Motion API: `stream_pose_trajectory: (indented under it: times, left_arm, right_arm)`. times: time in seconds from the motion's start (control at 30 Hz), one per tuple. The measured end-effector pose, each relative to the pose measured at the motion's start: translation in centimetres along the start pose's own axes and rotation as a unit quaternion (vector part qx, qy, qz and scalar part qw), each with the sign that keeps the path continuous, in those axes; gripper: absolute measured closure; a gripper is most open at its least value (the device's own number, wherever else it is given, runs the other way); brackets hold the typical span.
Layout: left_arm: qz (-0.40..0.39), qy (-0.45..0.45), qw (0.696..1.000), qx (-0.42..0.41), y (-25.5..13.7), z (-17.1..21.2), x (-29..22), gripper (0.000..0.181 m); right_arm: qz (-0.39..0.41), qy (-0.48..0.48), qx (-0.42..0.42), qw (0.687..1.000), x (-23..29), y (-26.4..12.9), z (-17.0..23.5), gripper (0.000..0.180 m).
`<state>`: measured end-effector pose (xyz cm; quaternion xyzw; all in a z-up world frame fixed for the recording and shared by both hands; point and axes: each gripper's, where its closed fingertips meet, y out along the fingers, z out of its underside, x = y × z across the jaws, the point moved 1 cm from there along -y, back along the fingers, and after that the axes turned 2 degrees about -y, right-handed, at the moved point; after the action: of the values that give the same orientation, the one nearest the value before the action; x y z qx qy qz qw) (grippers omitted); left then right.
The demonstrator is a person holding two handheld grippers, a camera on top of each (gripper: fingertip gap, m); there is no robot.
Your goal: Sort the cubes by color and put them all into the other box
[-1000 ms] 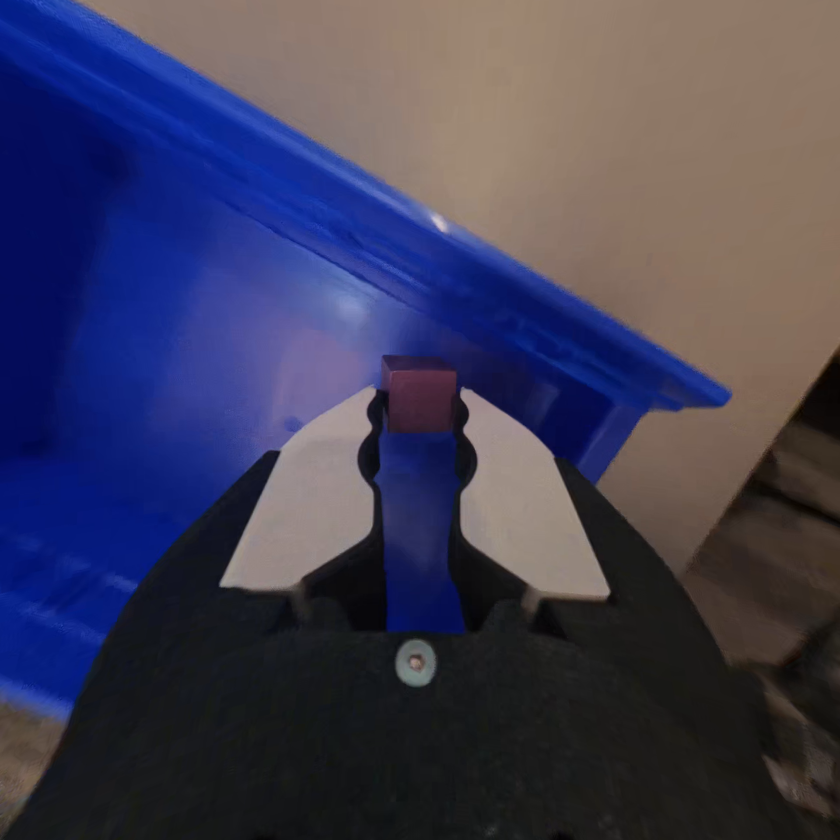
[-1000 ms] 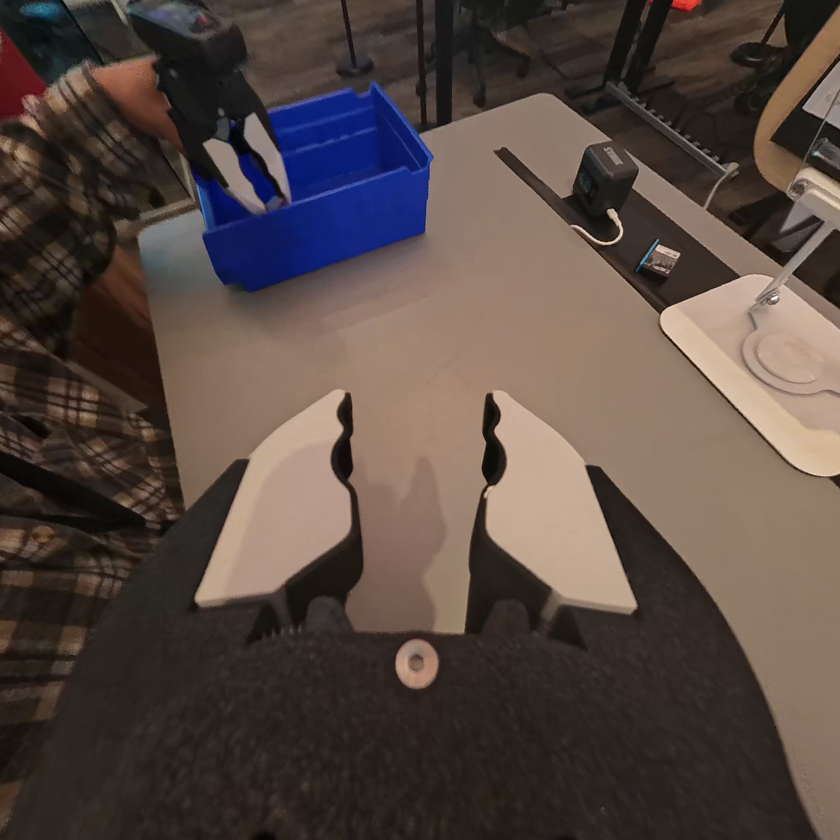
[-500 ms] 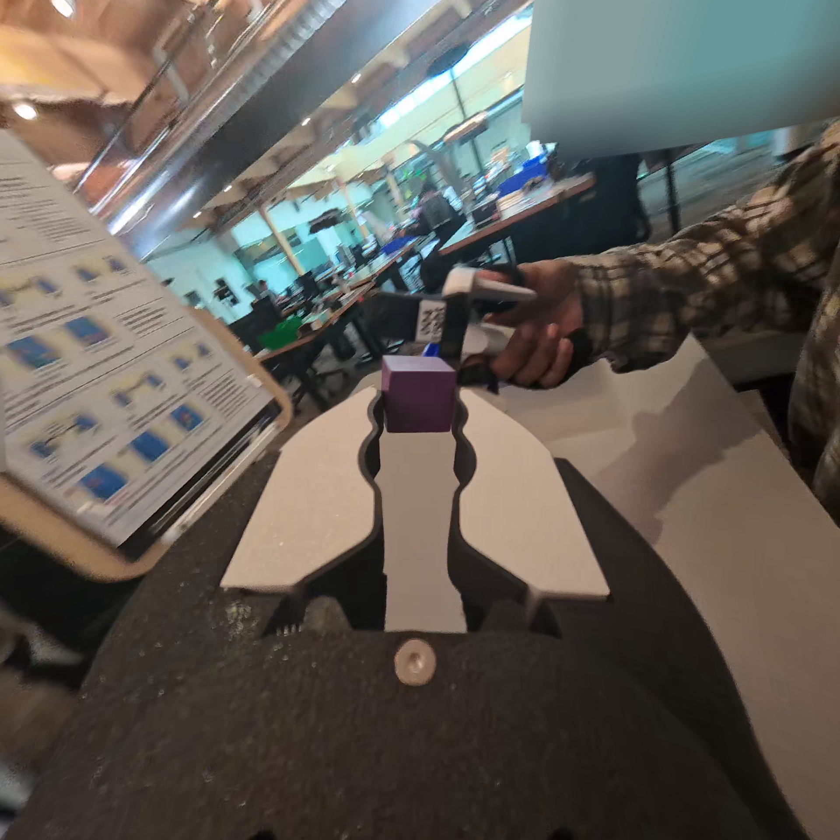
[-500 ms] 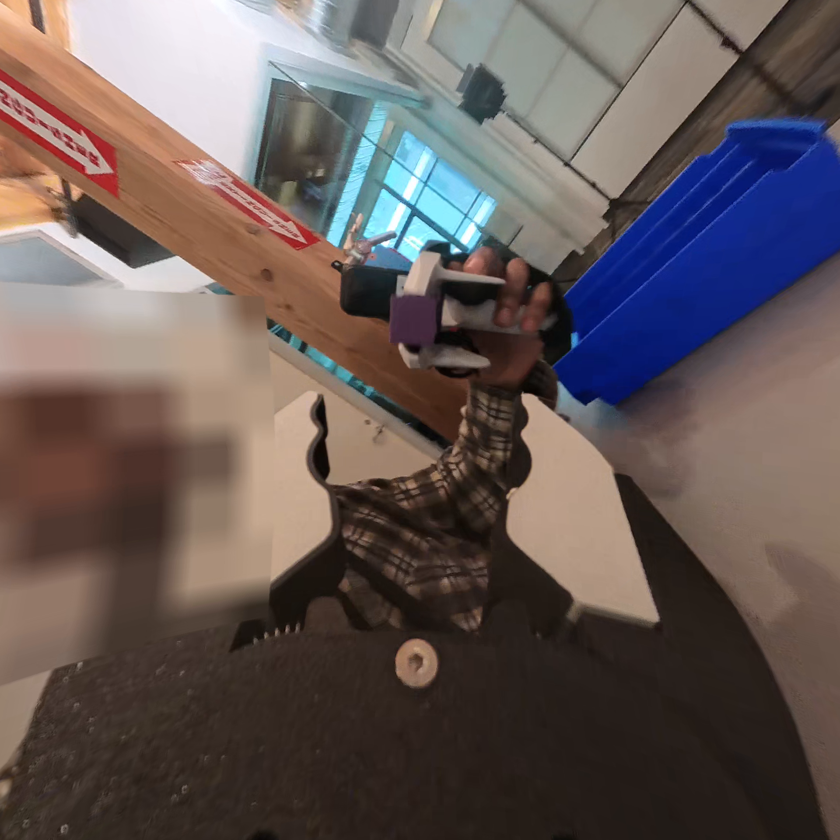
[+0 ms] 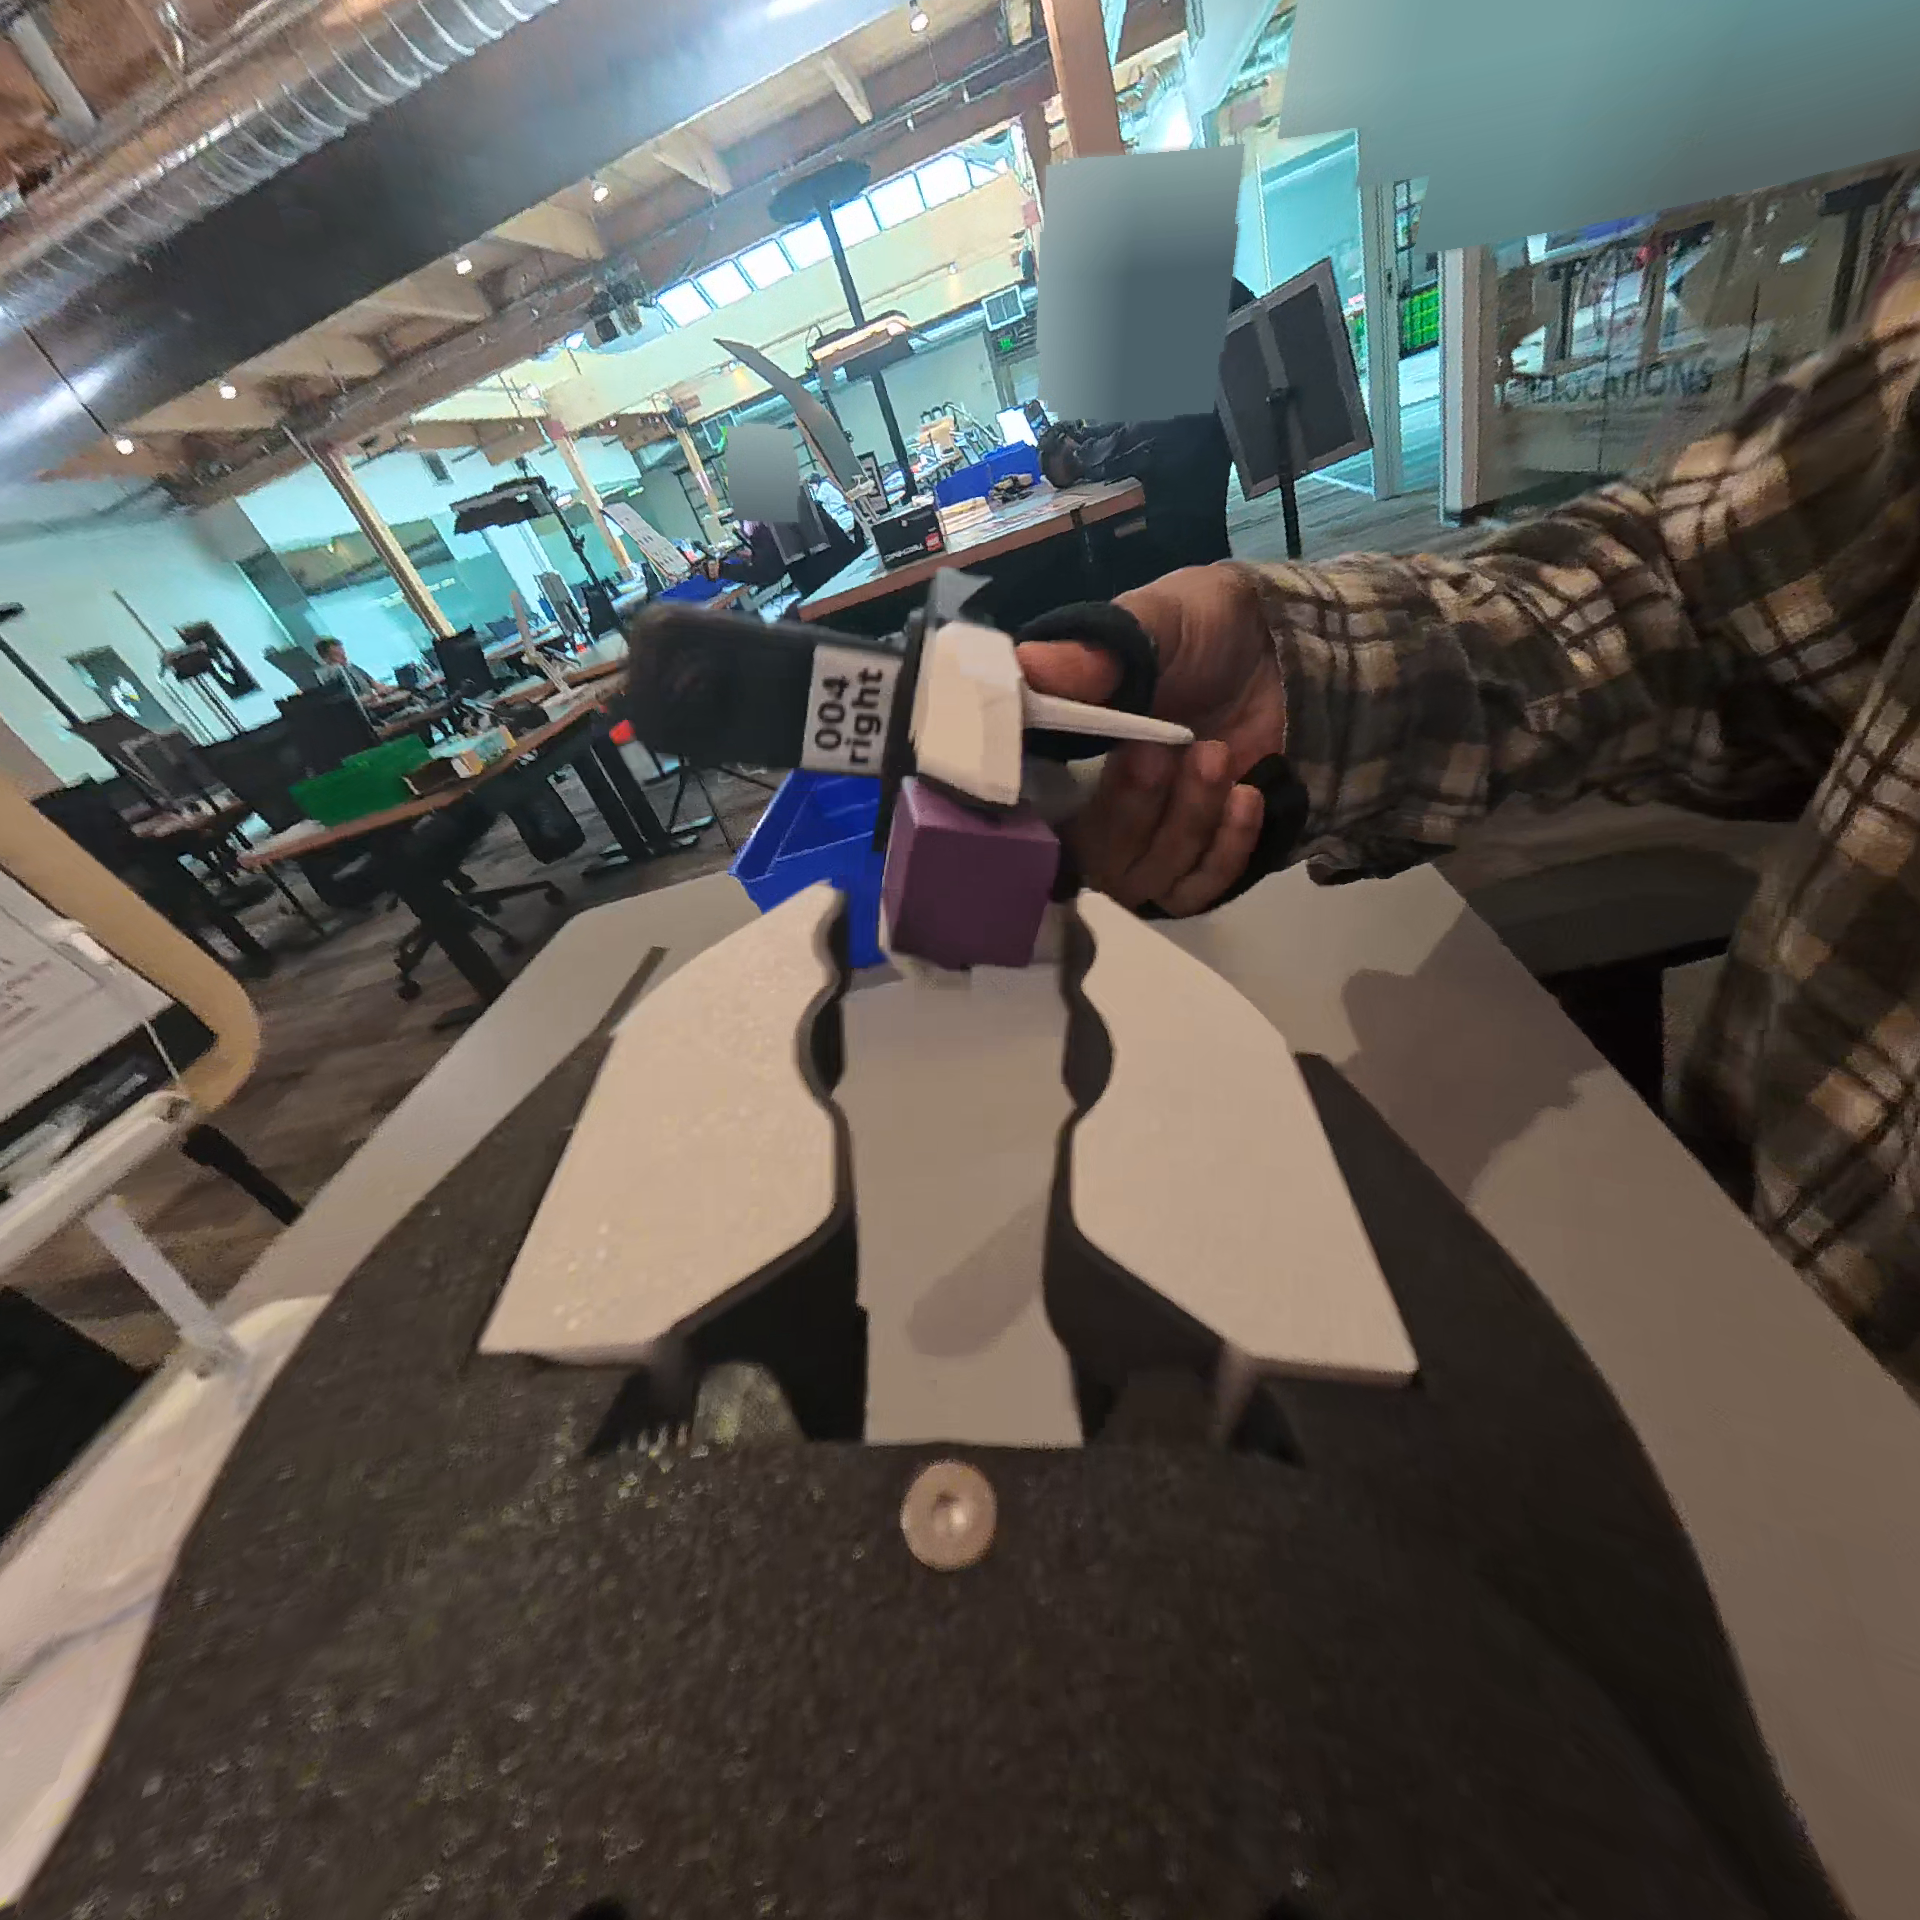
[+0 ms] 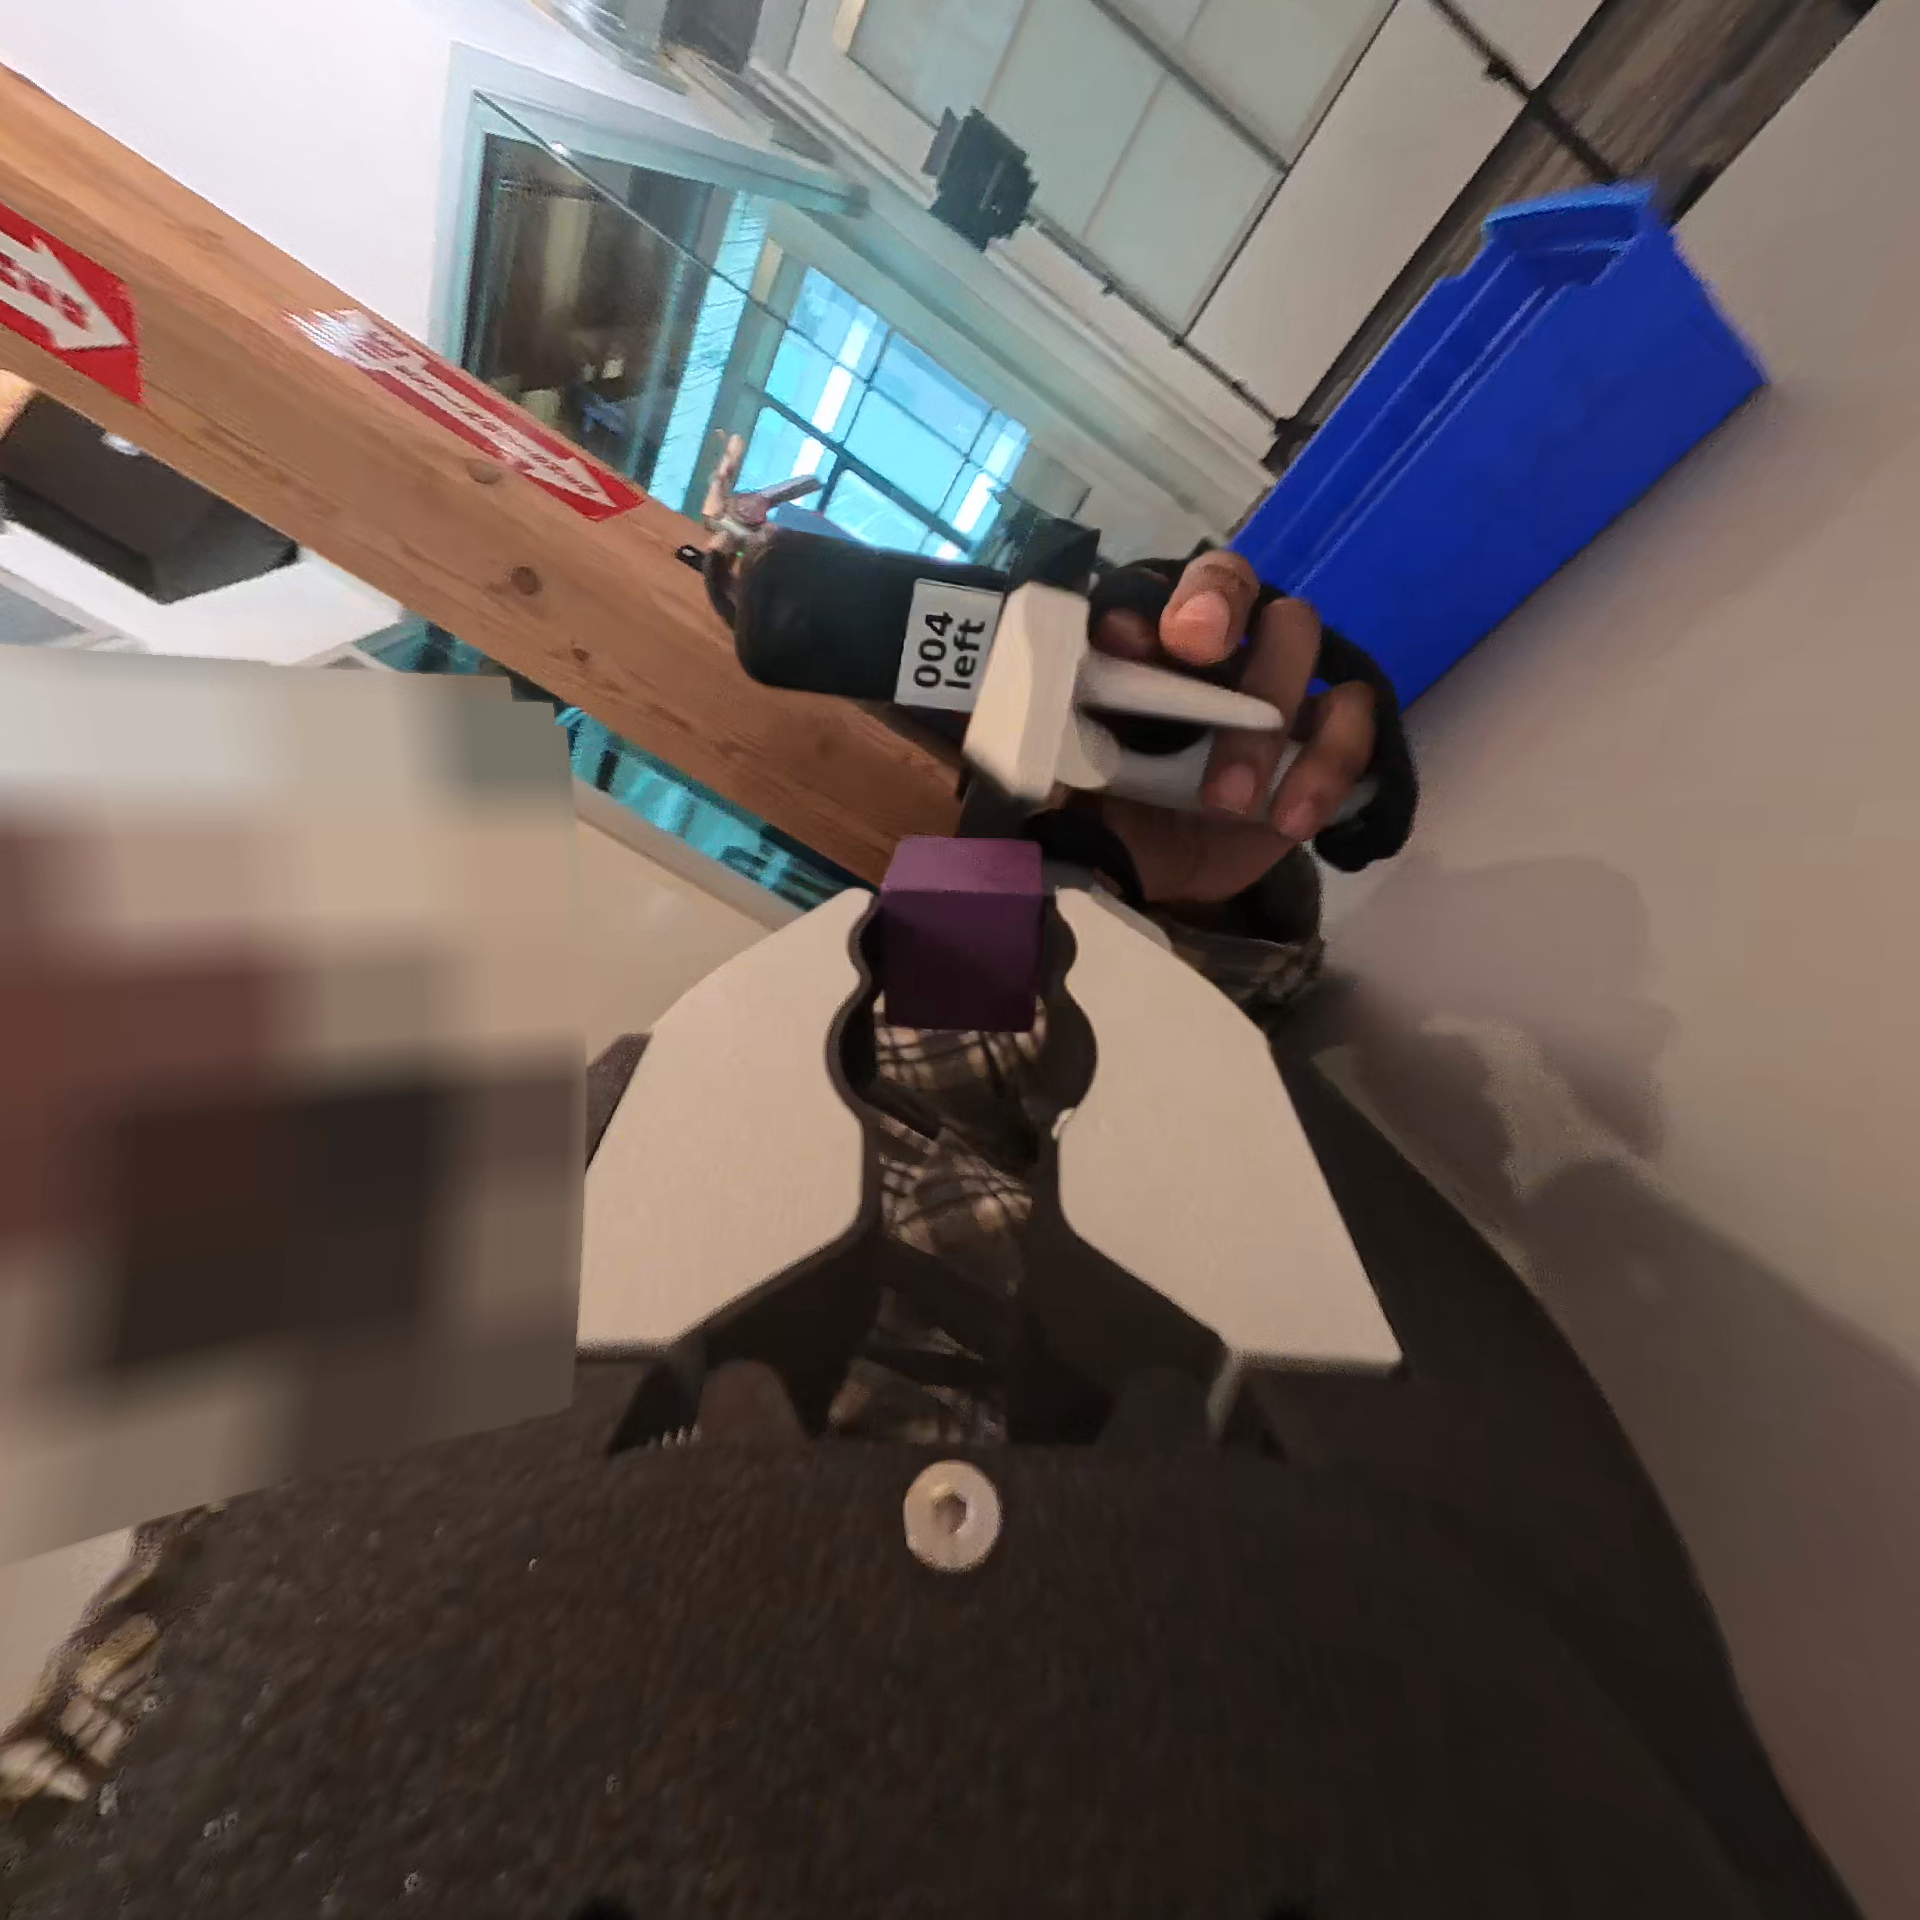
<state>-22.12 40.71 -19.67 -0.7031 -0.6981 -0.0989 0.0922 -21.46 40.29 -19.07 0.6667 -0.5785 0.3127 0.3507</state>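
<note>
We held the purple cube (image 5: 966, 888) in the air above the grey table (image 5: 1351, 987), with both grippers meeting at it. The right gripper (image 6: 964, 925) had its two white fingers (image 6: 748, 1122) closed against opposite sides of the cube, pinching it at the very tips. The left gripper (image 5: 956, 925) stood with its fingers (image 5: 707, 1122) spread wider than the cube and gripped nothing. The cube sat between their tips, nearer the left one, and we could not tell whether it touched. Our right hand (image 5: 1174, 748), in a plaid sleeve (image 5: 1558, 665), gripped its handle on the right. A blue box (image 5: 800, 842) stood at the far end of the table, behind the cube.
</note>
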Motion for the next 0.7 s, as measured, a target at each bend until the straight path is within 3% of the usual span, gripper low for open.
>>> stream_pose_trajectory:
  times: [0.03, 0.1, 0.2, 0.33, 0.4, 0.53, 0.7]
  left_arm:
    - [-0.002, -0.016, 1.0, -0.001, 0.3, 0.3, 0.0, 0.131]
    - [-0.008, -0.043, 0.999, 0.0, 0.7, 1.1, 0.0, 0.117]
    - [-0.013, -0.083, 0.996, 0.004, 1.0, 2.8, -0.2, 0.101]
    - [-0.02, -0.095, 0.995, 0.027, 1.1, 5.2, -0.5, 0.098]
    - [-0.017, -0.095, 0.995, 0.04, 1.1, 5.8, -0.6, 0.099]
    - [-0.02, -0.088, 0.995, 0.047, 1.0, 6.3, -0.6, 0.108]
    - [-0.028, -0.101, 0.993, 0.055, 0.9, 7.1, -0.2, 0.111]
  right_arm:
    - [0.016, -0.01, -0.006, 1.0, 0.1, -1.2, 0.1, 0.152]
    - [0.072, -0.033, -0.02, 0.997, 0.0, -4.7, 0.1, 0.152]
    - [0.247, -0.086, -0.033, 0.965, -1.1, -13.5, -0.4, 0.152]
    - [0.539, -0.098, -0.012, 0.836, -2.0, -30.3, 0.3, 0.152]
    - [0.622, -0.048, 0.025, 0.781, -2.4, -36.9, 2.8, 0.151]
    - [0.627, 0.054, 0.065, 0.774, -4.2, -40.9, 7.7, 0.152]
    - [0.637, 0.082, 0.123, 0.757, -7.0, -41.9, 11.0, 0.151]
